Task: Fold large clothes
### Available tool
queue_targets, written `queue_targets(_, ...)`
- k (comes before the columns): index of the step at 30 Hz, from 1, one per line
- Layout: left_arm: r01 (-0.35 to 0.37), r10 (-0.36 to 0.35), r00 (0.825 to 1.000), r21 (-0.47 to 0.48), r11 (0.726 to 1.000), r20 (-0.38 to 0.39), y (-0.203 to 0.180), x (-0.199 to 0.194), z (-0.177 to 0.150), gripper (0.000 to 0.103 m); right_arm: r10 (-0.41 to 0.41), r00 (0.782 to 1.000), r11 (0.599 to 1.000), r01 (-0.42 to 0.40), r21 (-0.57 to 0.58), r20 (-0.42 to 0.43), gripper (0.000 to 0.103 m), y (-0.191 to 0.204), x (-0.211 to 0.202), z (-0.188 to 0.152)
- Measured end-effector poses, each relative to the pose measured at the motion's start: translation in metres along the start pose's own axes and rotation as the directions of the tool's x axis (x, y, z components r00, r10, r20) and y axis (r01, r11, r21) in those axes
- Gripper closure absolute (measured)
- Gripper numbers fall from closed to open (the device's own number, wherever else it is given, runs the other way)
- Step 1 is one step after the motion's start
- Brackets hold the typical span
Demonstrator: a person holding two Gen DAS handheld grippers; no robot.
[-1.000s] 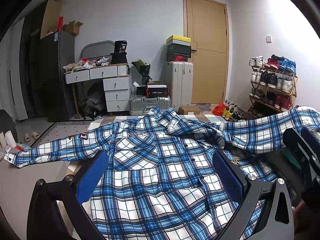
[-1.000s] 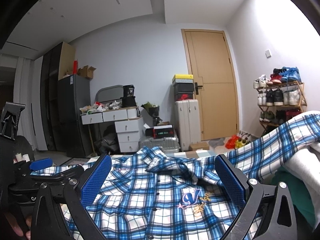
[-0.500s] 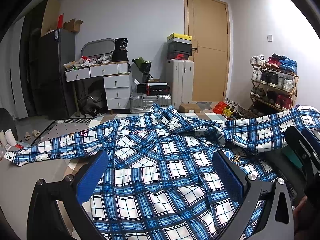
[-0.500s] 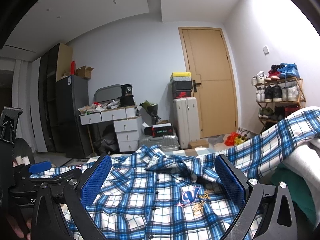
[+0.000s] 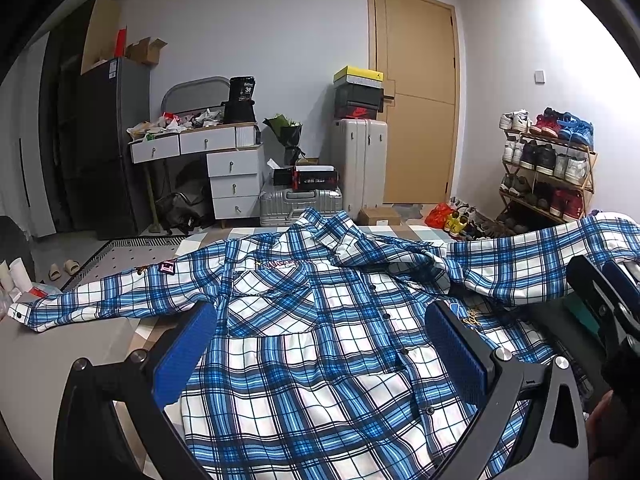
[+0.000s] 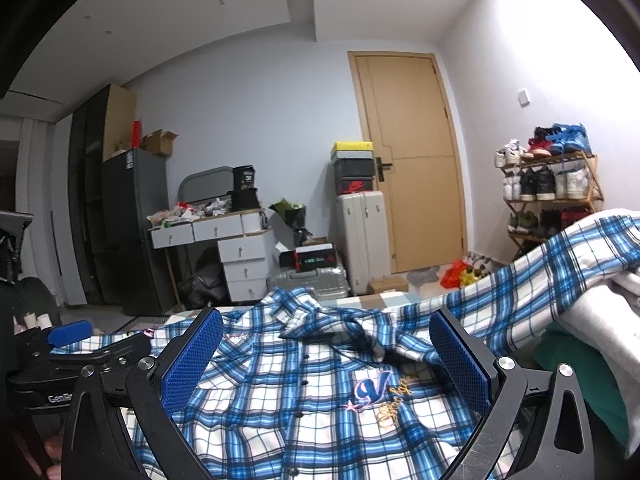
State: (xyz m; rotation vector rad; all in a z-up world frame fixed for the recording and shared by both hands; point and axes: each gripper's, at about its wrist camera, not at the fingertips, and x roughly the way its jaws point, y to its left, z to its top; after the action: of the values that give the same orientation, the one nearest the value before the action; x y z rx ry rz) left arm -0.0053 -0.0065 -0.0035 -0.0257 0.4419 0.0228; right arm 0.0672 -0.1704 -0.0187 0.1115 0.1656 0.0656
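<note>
Plaid shirt (image 5: 320, 340) lies spread on the bed; from my left gripper (image 5: 320, 354) view, jaws spread above it, holding nothing. Right gripper (image 6: 326, 358) view: jaws spread, empty, over the shirt's chest.

Left tongs (image 5: 320, 354) spread wide, gripping nothing, above plaid shirt (image 5: 320, 340) lying face up, buttoned (sleeves outstretched both ways). Right tongs (image 5: 608, 300) visible at right edge.
</note>
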Motion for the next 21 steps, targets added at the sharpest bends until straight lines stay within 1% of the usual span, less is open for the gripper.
queue_targets(3,0.010,-0.010,1.000,-0.006,1.000,-0.006,0.002,0.000,0.000,0.001,-0.028,0.999,0.999,0.030,0.038,-0.040,0.000,-0.014,0.003,0.009)
queue_targets(5,0.018,-0.019,1.000,-0.011,1.000,-0.012,0.003,-0.001,0.000,0.001,-0.030,0.997,0.998,0.034,0.057,-0.071,0.000,-0.029,0.002,0.017)
queue_targets(8,0.030,-0.030,0.999,-0.016,0.999,-0.013,0.005,-0.004,0.001,0.001,-0.062,0.989,0.996,0.069,0.054,-0.132,0.000,-0.059,0.001,0.038)
queue_targets(10,0.038,-0.038,0.999,-0.010,0.999,-0.015,0.005,-0.005,0.002,0.001,-0.104,0.980,0.992,0.115,0.052,-0.170,0.000,-0.086,-0.002,0.057)
queue_targets(12,0.044,-0.044,0.999,-0.008,0.999,-0.014,0.005,-0.006,0.002,0.001,-0.165,0.966,0.982,0.180,0.061,-0.199,0.000,-0.118,-0.007,0.076)
queue_targets(13,0.047,-0.048,0.999,-0.008,0.999,-0.016,0.005,-0.007,0.002,0.001,-0.185,0.960,0.977,0.202,0.062,-0.212,0.000,-0.129,-0.009,0.080)
queue_targets(14,0.050,-0.050,0.999,-0.008,0.999,-0.018,0.005,-0.006,0.002,0.001,-0.216,0.947,0.969,0.239,0.068,-0.237,0.000,-0.147,-0.010,0.089)
queue_targets(15,0.054,-0.054,0.998,-0.012,0.998,-0.023,0.006,-0.006,0.002,0.001,-0.228,0.940,0.964,0.255,0.079,-0.254,0.000,-0.160,-0.011,0.094)
queue_targets(17,0.070,-0.071,0.997,-0.021,0.997,-0.032,0.008,-0.006,0.003,0.001,-0.264,0.919,0.944,0.309,0.117,-0.293,0.000,-0.188,-0.014,0.102)
queue_targets(19,0.076,-0.077,0.996,-0.030,0.997,-0.034,0.009,-0.005,0.003,0.001,-0.261,0.900,0.917,0.344,0.202,-0.350,0.000,-0.220,-0.016,0.106)
queue_targets(20,0.076,-0.077,0.996,-0.030,0.997,-0.033,0.009,-0.005,0.003,0.001,-0.247,0.891,0.892,0.363,0.271,-0.380,0.000,-0.239,-0.019,0.105)
queue_targets(21,0.074,-0.075,0.997,-0.028,0.997,-0.031,0.009,-0.006,0.003,0.001,-0.226,0.889,0.876,0.364,0.315,-0.398,0.000,-0.250,-0.020,0.105)
